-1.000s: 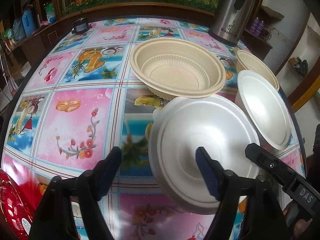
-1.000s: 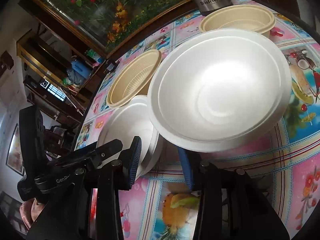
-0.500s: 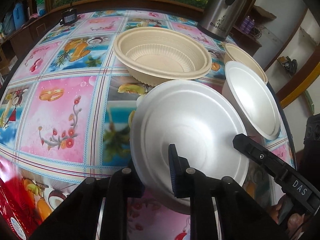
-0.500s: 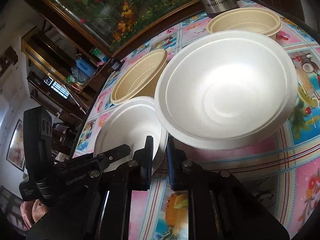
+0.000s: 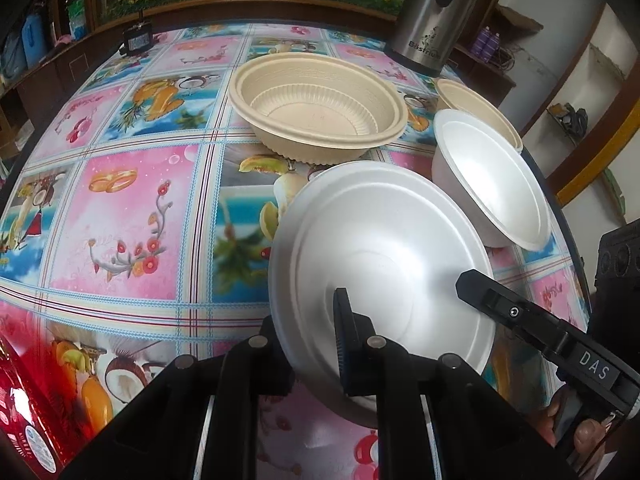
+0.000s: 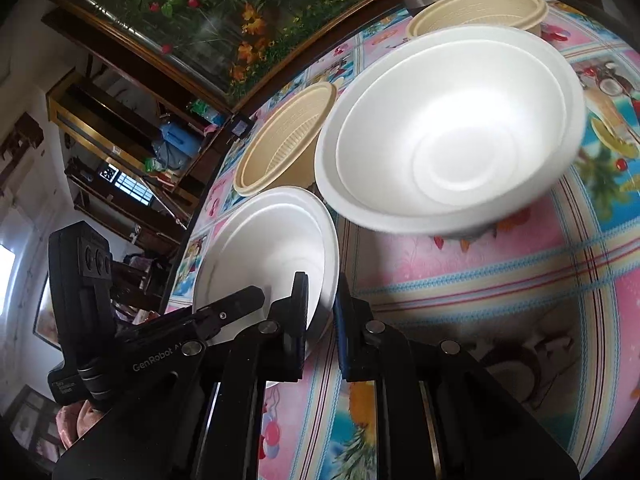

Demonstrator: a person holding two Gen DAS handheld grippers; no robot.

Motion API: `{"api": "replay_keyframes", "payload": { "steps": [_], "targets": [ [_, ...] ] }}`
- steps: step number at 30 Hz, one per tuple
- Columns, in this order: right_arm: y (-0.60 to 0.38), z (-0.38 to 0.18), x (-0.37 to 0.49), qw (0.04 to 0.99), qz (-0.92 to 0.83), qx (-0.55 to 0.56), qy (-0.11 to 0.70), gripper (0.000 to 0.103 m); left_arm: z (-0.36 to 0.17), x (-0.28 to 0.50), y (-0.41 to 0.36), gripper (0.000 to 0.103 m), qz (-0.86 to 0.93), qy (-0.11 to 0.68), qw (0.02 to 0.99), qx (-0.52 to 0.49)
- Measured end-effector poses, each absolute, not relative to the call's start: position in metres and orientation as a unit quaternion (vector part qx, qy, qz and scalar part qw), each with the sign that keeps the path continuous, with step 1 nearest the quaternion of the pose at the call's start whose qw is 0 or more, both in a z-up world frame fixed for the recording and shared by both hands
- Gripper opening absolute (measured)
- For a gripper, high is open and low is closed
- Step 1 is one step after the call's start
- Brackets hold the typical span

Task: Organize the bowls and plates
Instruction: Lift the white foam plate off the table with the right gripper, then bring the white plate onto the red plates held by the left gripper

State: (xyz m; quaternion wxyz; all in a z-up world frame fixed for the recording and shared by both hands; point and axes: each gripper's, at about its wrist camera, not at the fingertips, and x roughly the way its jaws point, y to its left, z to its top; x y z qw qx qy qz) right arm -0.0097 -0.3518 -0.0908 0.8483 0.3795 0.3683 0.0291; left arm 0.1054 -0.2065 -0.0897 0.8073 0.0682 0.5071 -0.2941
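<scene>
A white foam plate [image 5: 380, 256] lies tilted at the near right of the flowered table. My left gripper [image 5: 308, 320] has the plate's near rim between its pads, and its jaws are closing the last bit onto it. My right gripper [image 6: 324, 304] is shut on the opposite rim of the same plate [image 6: 272, 252]. One right finger [image 5: 492, 300] lies over the plate's right edge. A white foam bowl [image 5: 492, 184] [image 6: 452, 132] stands just beyond. A large beige bowl [image 5: 320, 116] and a smaller beige bowl [image 5: 472, 100] sit farther back.
A steel thermos [image 5: 436, 12] stands at the far right of the table. A red package [image 5: 24, 400] lies at the near left edge. The patterned cloth [image 5: 140, 208] is bare on the left. A small black device [image 5: 138, 38] sits at the far edge.
Both grippers went from open to closed on the white plate's rim. The plate now stands more tilted than a second ago.
</scene>
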Motion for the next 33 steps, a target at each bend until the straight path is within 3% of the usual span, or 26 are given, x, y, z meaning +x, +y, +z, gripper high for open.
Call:
{"api": "replay_keyframes", "payload": {
  "steps": [17, 33],
  "targets": [
    [-0.295, -0.05, -0.029, 0.866, 0.069, 0.343, 0.359, 0.013, -0.053, 0.068, -0.139, 0.014, -0.274, 0.465, 0.84, 0.053],
    [-0.16, -0.013, -0.009, 0.873, 0.17, 0.256, 0.379, 0.013, -0.028, 0.046, 0.003, 0.015, -0.184, 0.436, 0.881, -0.002]
  ]
}}
